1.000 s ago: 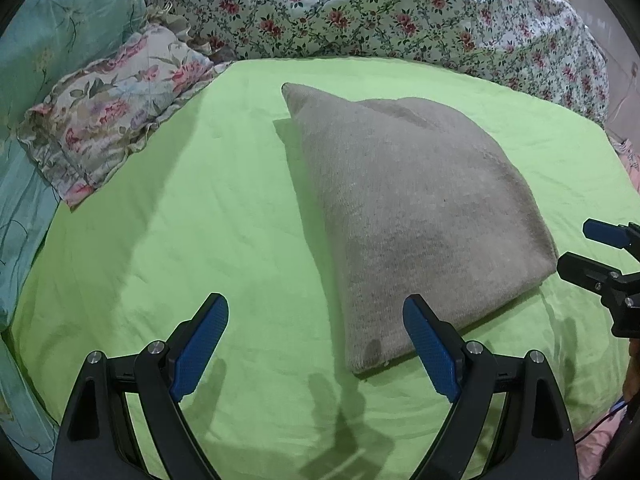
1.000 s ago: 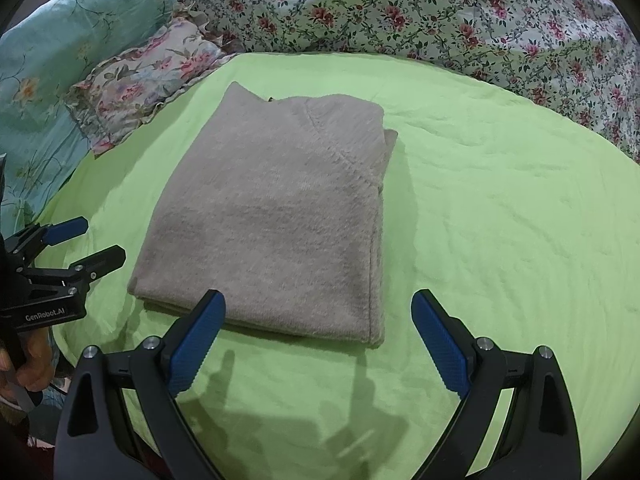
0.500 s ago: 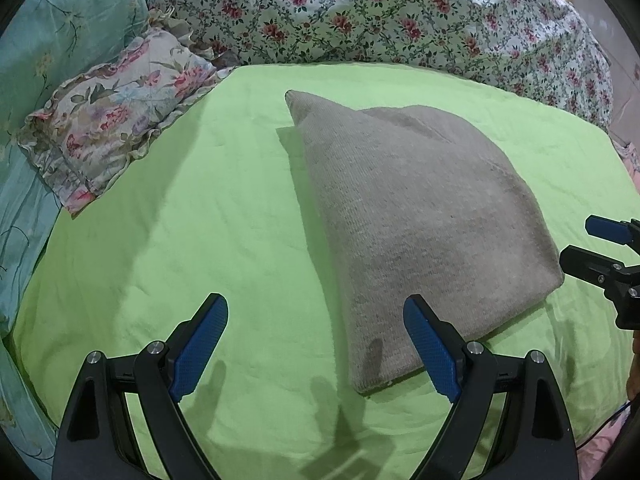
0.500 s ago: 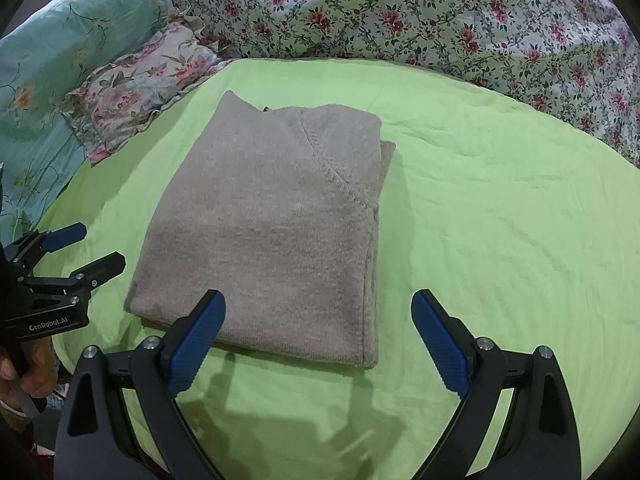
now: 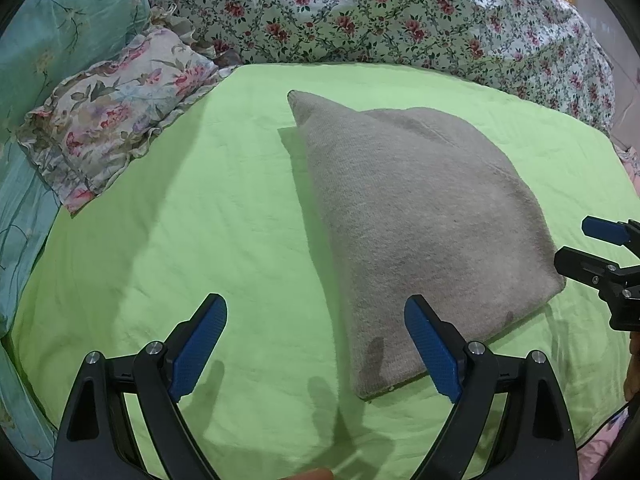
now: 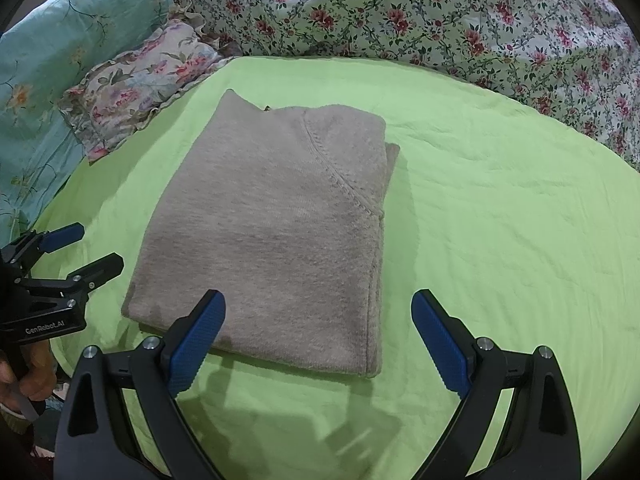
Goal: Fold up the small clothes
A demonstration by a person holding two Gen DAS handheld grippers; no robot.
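Note:
A grey knitted garment (image 5: 420, 224) lies folded into a flat rectangle on the green sheet (image 5: 192, 208); it also shows in the right wrist view (image 6: 276, 232). My left gripper (image 5: 316, 344) is open and empty, hovering just before the garment's near left corner. My right gripper (image 6: 318, 340) is open and empty, hovering over the garment's near edge. Each gripper shows at the side of the other's view: the right one (image 5: 592, 248) and the left one (image 6: 76, 248).
A floral pillow (image 5: 116, 108) and a teal pillow (image 5: 60, 28) lie at the left. A floral quilt (image 5: 380, 16) is bunched along the far side. The green sheet (image 6: 500, 220) stretches to the right of the garment.
Both grippers have drawn back a little toward me and stayed open. The garment has not moved.

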